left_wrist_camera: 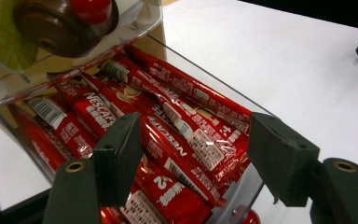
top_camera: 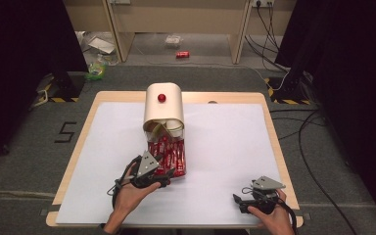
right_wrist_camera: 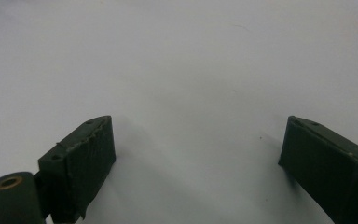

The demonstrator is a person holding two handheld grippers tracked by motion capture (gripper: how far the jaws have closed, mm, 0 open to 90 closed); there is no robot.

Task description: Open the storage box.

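Red coffee sticks (left_wrist_camera: 168, 126) are lying heaped in a clear drawer (top_camera: 168, 155) that is standing pulled out from the foot of a cream dispenser (top_camera: 163, 108) at the centre of the high view. The drawer seems to be drawn forward so the sticks can be reached from above and from the front.

The left gripper (left_wrist_camera: 191, 158) is hovering at the drawer's near end, lower centre-left of the high view, its jaws spread wide on either side of the top sticks and gripping nothing; judging by that aim, it is lining up to pinch one stick.

The right gripper (top_camera: 254, 196) is sitting at the lower right of the high view, well apart from the drawer, probably parked out of the way. Its jaws are also standing wide apart and empty over bare white sheet (right_wrist_camera: 177, 70).

The left gripper view is giving what the high view cannot: the printing on the wrappers, the drawer's clear wall, and a brown capsule (left_wrist_camera: 51, 28) in a clear compartment at upper left. The high view alone is giving the whole layout and the dispenser's red knob (top_camera: 161, 97).
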